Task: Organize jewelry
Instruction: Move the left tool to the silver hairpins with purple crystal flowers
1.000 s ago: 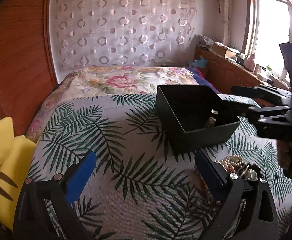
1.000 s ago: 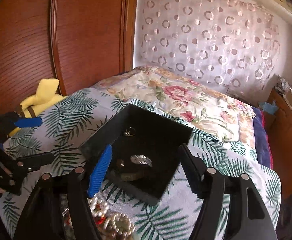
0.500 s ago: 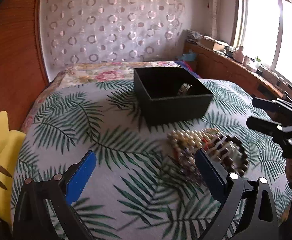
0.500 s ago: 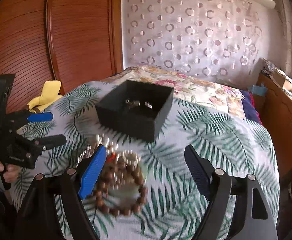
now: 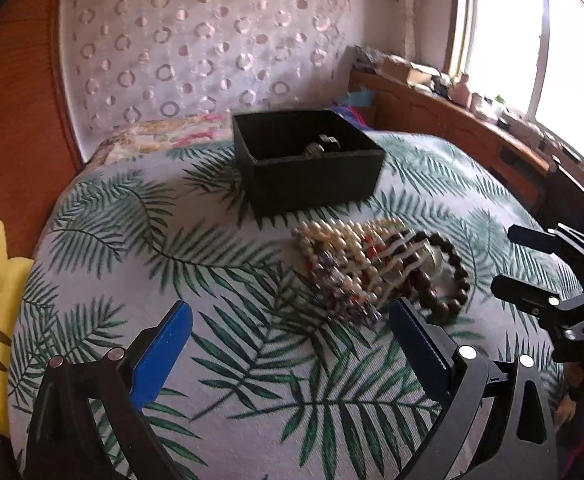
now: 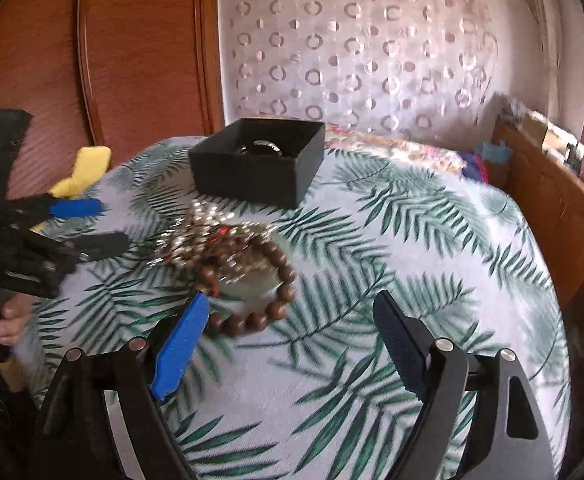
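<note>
Grippers — left gripper and right gripper — both spread, empty; next, seize wooden bead bracelet for black box.

Both cameras ride low over the near end of the bed, each looking forward between its own gripper's fingers toward the far end and the patterned curtain. The left wrist view sits at the near left and angles slightly right, so the window fills its right edge and the right gripper shows at the right side. The right wrist view sits at the near right and angles slightly left, catching the wooden wardrobe and the left gripper at its left edge. Both share the palm-leaf middle of the bed, with the black box toward the far end and the pile of bracelets nearer, close before each lens.
</note>
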